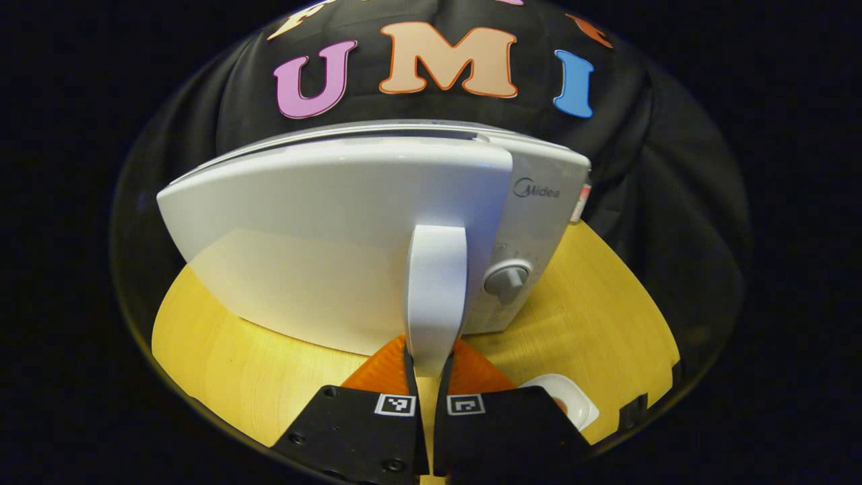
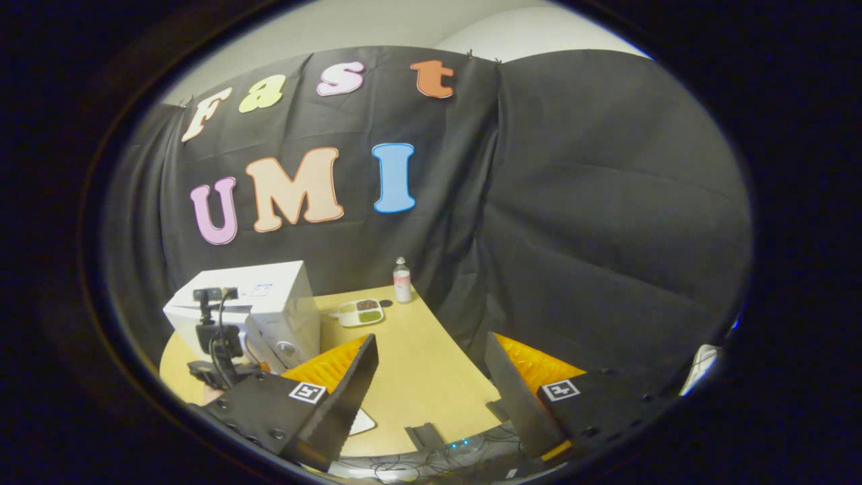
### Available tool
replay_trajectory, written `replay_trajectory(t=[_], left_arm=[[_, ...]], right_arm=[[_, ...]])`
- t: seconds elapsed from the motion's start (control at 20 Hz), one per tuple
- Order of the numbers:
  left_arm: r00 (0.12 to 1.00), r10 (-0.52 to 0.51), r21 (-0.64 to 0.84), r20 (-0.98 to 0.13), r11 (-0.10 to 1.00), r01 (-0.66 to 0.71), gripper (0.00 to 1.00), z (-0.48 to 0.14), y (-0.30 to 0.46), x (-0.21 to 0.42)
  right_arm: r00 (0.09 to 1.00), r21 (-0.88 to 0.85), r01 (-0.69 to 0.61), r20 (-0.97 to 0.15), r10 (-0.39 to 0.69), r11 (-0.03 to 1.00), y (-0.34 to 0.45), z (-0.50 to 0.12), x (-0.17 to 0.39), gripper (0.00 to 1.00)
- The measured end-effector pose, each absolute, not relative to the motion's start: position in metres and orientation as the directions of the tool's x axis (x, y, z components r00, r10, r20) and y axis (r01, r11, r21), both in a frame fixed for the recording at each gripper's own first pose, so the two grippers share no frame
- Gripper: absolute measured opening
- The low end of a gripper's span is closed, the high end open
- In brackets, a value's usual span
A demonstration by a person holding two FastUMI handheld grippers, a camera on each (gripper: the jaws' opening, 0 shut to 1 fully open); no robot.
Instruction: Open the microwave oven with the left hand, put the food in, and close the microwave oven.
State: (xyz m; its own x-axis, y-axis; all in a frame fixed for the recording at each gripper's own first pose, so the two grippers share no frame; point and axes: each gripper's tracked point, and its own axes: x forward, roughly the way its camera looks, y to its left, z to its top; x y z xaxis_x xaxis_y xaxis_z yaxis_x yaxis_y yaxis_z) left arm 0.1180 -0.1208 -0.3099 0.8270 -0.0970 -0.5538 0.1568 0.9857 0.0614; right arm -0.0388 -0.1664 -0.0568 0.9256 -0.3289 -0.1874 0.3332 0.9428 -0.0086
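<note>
White box-shaped microwave oven (image 1: 539,222) stands on the round pale-wood tabletop (image 1: 592,323), against the black cloth wall. Its white door (image 1: 323,229) is swung slightly off the body. The left tool (image 1: 426,377) is clenched on the door's white vertical bar handle (image 1: 436,296), both fingers pressing its lower end.

Risks, as judged: the hold sits low on the handle, so a pull off the hinge arc could slip the fingers or drag the light oven across the tabletop. The white dish (image 1: 566,397), presumably the food, lies just beside the left tool; the swinging door or tool could knock it.

The right tool (image 2: 431,377) is released, fingers wide apart, empty, well clear.

Hidden: the oven cavity and hinge; the dish is cut off by the left tool, contents indistinct.
</note>
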Motion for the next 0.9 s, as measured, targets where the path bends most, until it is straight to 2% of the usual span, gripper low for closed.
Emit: replay_trajectory(t=[0.05,0.1,0.15,0.25,0.45,0.5,0.55,0.6,0.7,0.9], left_arm=[[0.821,-0.103,0.054,-0.561,0.986,0.160,0.03,-0.310,-0.117,0.108],[0.819,-0.114,0.044,-0.563,0.985,0.167,0.03,-0.310,-0.114,0.101],[0.812,-0.120,0.040,-0.571,0.984,0.173,0.04,-0.311,-0.111,0.094],[0.808,-0.119,0.056,-0.578,0.981,0.185,0.05,-0.310,-0.106,0.082],[0.802,-0.094,0.063,-0.590,0.985,0.162,0.07,-0.312,-0.092,0.061],[0.800,-0.086,0.067,-0.594,0.986,0.156,0.08,-0.312,-0.088,0.054],[0.801,-0.078,0.072,-0.594,0.986,0.149,0.10,-0.311,-0.082,0.046],[0.801,-0.069,0.077,-0.595,0.987,0.142,0.11,-0.310,-0.076,0.039],[0.800,-0.054,0.072,-0.598,0.990,0.121,0.12,-0.310,-0.064,0.024],[0.794,-0.013,0.059,-0.608,0.996,0.061,0.15,-0.309,-0.036,-0.003]], right_arm=[[0.931,0.007,0.318,-0.190,-0.311,0.948,-0.162,-0.056,-0.036,1.00],[0.937,0.019,0.303,-0.191,-0.294,0.953,-0.158,-0.057,-0.034,0.96],[0.941,0.022,0.290,-0.190,-0.281,0.957,-0.155,-0.057,-0.031,1.00],[0.947,0.016,0.266,-0.190,-0.259,0.964,-0.150,-0.059,-0.028,0.96],[0.961,0.025,0.210,-0.188,-0.202,0.977,-0.132,-0.060,-0.025,0.96],[0.963,0.026,0.199,-0.190,-0.190,0.980,-0.129,-0.062,-0.024,1.00],[0.965,0.027,0.188,-0.193,-0.179,0.982,-0.126,-0.063,-0.024,0.96],[0.966,0.029,0.176,-0.197,-0.167,0.984,-0.123,-0.065,-0.024,1.00],[0.969,0.034,0.151,-0.203,-0.141,0.988,-0.117,-0.067,-0.022,0.96],[0.972,0.027,0.115,-0.207,-0.107,0.993,-0.105,-0.074,-0.016,0.96]])
